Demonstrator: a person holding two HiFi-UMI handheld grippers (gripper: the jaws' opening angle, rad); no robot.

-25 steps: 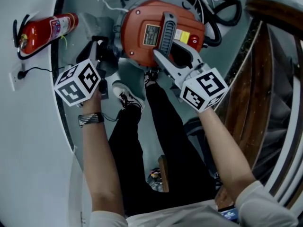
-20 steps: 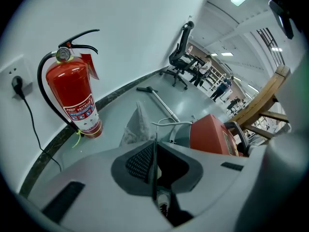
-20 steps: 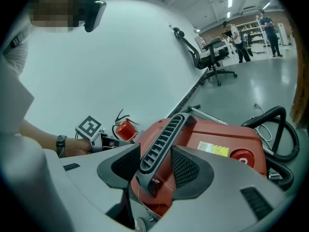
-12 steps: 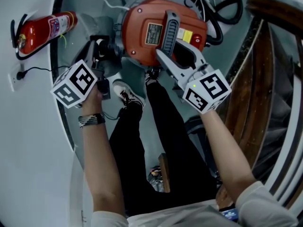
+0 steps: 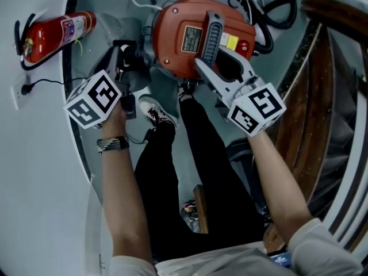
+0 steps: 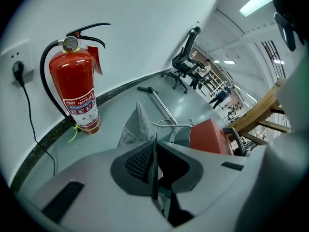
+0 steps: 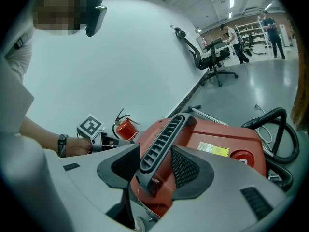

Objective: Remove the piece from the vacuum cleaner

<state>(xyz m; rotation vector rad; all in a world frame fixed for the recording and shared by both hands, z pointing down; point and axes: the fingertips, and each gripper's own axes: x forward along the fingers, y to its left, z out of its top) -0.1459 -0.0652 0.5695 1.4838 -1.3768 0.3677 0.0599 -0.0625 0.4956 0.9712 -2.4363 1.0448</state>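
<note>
- The piece [image 5: 127,55] is a black part against the side of the vacuum cleaner [image 5: 172,30]. In the head view it sits to the left of the red body, low by the floor [image 5: 167,94], on the side facing the fire extinguisher [image 6: 77,88].
- The left gripper [image 6: 154,164] is at the piece. Its jaws are drawn almost together, with only a thin dark edge in the slit, which looks like a lip of the piece. They have just eased apart a touch.
- That hold looks shallow. It would be best to press firmly and take more of the lip before pulling, or the edge may slip out.
- The pull should run straight away from the red body, along the piece's own line. A small twist may help free it. No view shows whether a catch locks it.
- The right gripper [image 7: 157,164] pinches the grey handle [image 5: 210,36] on top, with a pad on each side. Its job is to hold the machine steady against the pull so the body does not roll or tip.
- The black hose [image 5: 270,10] lies behind the machine and a shoe [image 5: 156,112] is just in front of it, so there is little room for the body to slide.
</note>
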